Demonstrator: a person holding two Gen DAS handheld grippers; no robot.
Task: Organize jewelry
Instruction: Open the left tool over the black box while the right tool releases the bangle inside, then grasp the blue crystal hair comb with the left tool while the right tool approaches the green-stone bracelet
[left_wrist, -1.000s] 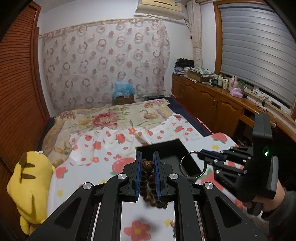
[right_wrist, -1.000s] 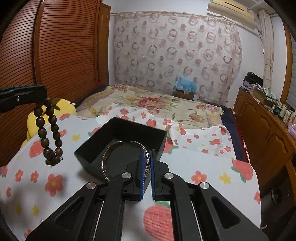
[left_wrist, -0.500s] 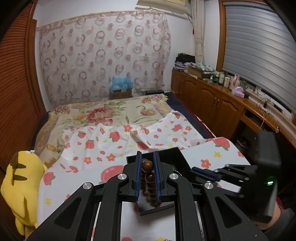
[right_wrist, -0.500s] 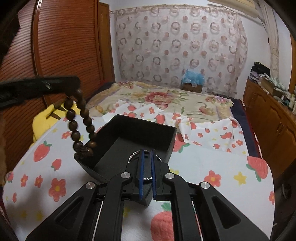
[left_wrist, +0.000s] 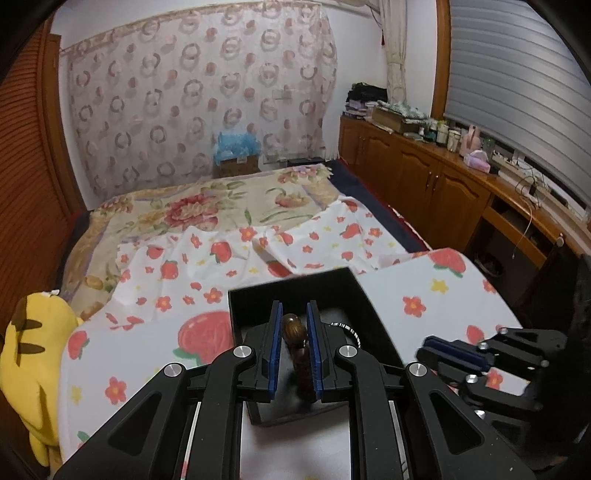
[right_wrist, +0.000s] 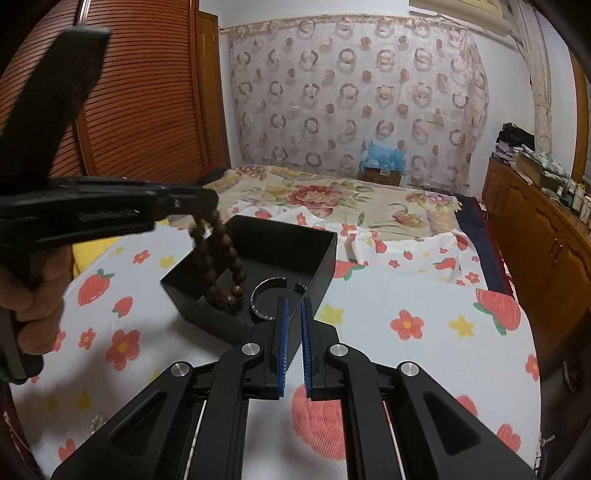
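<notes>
On the bed lies one yellow plush toy (left_wrist: 33, 354) at the far left. The left hand-held gripper (left_wrist: 293, 345) pinches one brown bead bracelet (right_wrist: 221, 266), which hangs down into the one black box (right_wrist: 295, 245) on the strawberry sheet (right_wrist: 424, 325). Inside the box, just right of the beads, lies one silver bangle (right_wrist: 260, 299). The right hand-held gripper (right_wrist: 292, 339) is pressed almost together with nothing between its fingers, low over the near edge of the box.
</notes>
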